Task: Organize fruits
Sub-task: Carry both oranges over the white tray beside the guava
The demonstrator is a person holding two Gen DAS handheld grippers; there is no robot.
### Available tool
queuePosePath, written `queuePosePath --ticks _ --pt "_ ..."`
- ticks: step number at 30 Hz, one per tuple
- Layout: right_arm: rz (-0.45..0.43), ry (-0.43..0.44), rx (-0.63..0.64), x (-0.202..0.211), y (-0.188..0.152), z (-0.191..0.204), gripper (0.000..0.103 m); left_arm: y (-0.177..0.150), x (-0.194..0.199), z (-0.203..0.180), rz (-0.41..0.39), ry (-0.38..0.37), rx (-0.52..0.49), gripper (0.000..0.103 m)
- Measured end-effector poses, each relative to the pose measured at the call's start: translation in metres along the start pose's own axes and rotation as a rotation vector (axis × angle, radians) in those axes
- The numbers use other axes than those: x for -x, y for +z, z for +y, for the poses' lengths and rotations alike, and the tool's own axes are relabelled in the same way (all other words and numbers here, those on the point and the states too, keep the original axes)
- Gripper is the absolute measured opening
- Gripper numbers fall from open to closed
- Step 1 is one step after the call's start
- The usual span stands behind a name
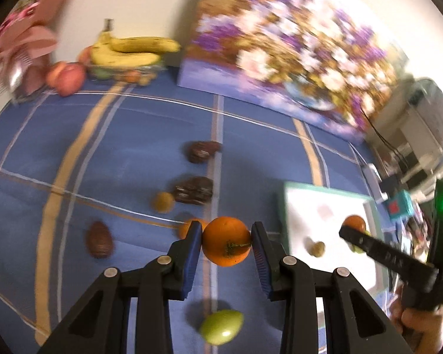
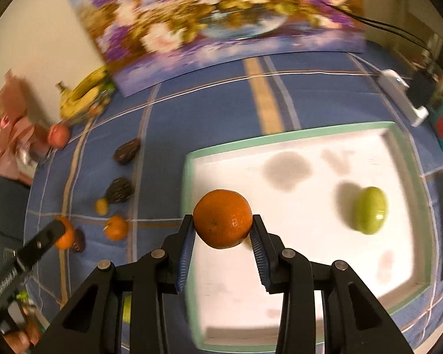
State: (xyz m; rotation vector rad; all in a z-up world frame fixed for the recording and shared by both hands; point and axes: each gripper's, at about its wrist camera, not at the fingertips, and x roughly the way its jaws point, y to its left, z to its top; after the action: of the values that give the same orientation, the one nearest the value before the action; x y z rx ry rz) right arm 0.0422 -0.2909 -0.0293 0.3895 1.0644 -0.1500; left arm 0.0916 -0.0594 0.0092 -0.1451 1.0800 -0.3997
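Holding: I have one orange in each claw, both lifted clear of the blue plaid cloth (image 1: 118, 147) that covers the desk.
Left claw (image 1: 226, 240): clamped on the stemmed orange (image 1: 226, 240), its blue pads (image 1: 192, 253) pressing both sides of the fruit, stem facing my camera.
Right claw (image 2: 224, 221): clamped on the second orange (image 2: 223, 218), held over the near left corner of the white tray (image 2: 310, 265).
Tray contents: a green fruit (image 2: 369, 210) lies at the right side of the tray; from the left wrist view I also see a small brownish fruit (image 1: 316, 247) on the white floor of the tray.
Loose on the cloth, left of the tray: two dark wrinkled fruits (image 1: 193, 190), a small yellow-brown fruit (image 1: 163, 201) touching the nearer one, a dark oval fruit (image 1: 99, 239) farther left, and a third orange (image 2: 115, 227).
Near edge: another green fruit (image 1: 221, 326) lies on the cloth below my left claw.
Far left: bananas (image 1: 133, 48) rest on a clear container, with a red apple (image 1: 66, 78) just beside them.
Far side: a floral painting (image 1: 280, 44) leans against the wall.
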Motion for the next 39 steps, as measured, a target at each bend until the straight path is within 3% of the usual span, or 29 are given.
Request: queuePosePath --ticks 10,17,24,39 --pt "-0.056 -0.093 -0.090 0.027 0.005 -0.058 0.039 -0.026 -0.025 -0.075 0.095 -0.069 -0.183 0.037" --pt "-0.092 -0.117 -0.120 0.045 0.004 -0.080 0.039 -0.045 -0.039 -0.113 0.134 -0.066 -0.291 0.037" --pt "-0.120 -0.124 -0.120 0.057 0.003 -0.084 0.039 -0.055 -0.049 -0.131 0.149 -0.062 -0.342 0.037" --pt "-0.110 -0.125 -0.128 0.053 0.000 -0.088 0.039 -0.059 -0.061 -0.137 0.163 -0.057 -0.358 0.037"
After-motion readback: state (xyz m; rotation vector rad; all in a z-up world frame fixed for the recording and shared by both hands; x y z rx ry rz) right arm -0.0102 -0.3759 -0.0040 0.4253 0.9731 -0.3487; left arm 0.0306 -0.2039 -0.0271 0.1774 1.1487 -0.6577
